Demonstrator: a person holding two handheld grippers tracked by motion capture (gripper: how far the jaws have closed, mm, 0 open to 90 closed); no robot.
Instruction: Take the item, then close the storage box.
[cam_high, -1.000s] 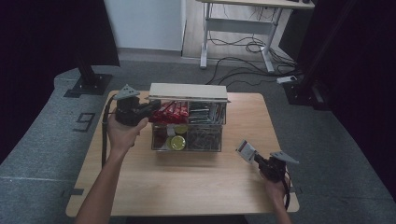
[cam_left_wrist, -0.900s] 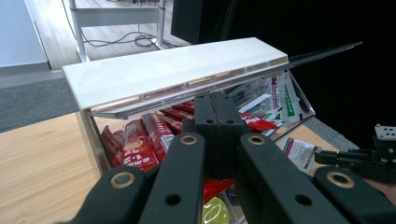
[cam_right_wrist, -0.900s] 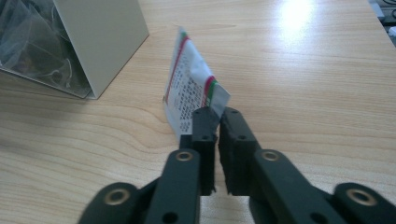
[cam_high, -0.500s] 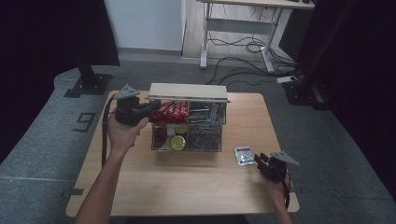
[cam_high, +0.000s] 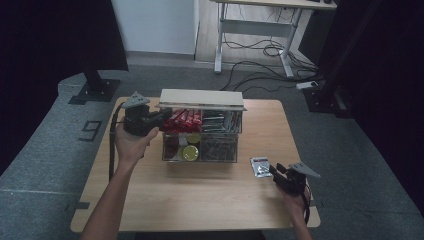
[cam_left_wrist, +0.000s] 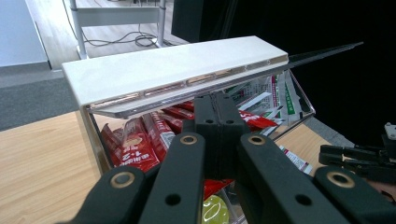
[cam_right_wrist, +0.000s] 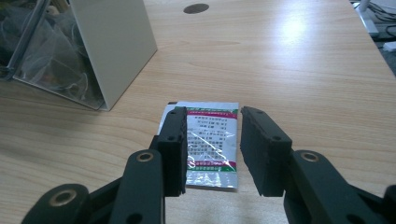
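High view: the sachet lies flat on the counter, right of the clear organizer box and just ahead of the right tool; that hand is far nearer than the left tool, which sits at the box's lid

Left gripper view: the left tool has its jaws closed together under the lifted lid, propping it

Right gripper view: the right tool has just been opening, its jaws straddling the sachet without pressing it; the sachet's long axis runs straight away from the tool
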